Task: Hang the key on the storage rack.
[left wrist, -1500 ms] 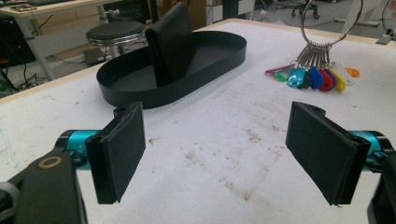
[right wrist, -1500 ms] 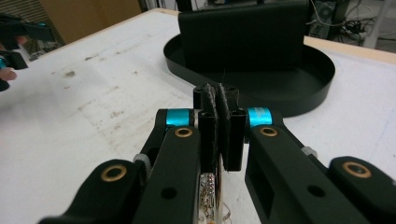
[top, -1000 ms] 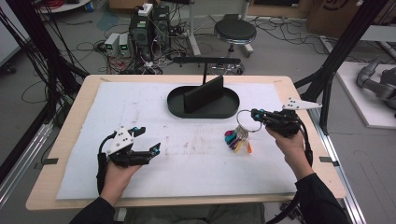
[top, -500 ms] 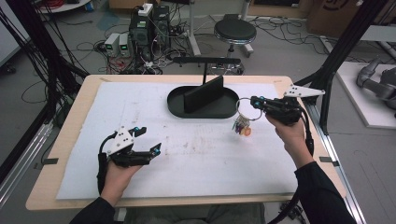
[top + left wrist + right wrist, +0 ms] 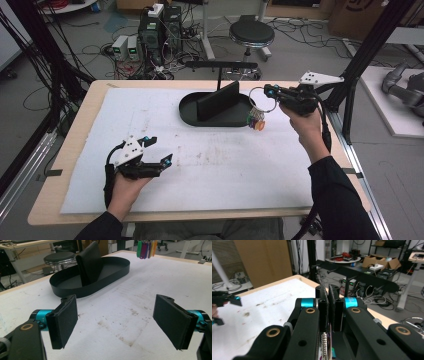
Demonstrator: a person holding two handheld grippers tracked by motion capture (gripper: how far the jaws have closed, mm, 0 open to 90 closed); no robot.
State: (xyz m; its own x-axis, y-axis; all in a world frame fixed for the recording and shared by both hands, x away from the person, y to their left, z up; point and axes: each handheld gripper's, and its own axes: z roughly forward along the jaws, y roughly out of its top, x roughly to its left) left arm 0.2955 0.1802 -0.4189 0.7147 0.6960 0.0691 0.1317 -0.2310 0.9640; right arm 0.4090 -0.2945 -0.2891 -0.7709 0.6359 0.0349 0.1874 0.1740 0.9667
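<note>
- Two hand-held grippers were in play: the right hand-held gripper [image 5: 267, 91] was clamped on the key ring [image 5: 262, 100], its coloured tags [image 5: 255, 120] dangling.
- A second before, those keys lay on the white surface [image 5: 210, 165]; now they hung above the black tray's [image 5: 186, 111] right end, apparently bound for it.
- The left hand-held gripper [image 5: 159, 151] waited wide and empty at near left.

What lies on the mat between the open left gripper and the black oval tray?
Nothing: between the left gripper and the black oval tray there is only stained white mat, clearest in the left gripper view.
</note>
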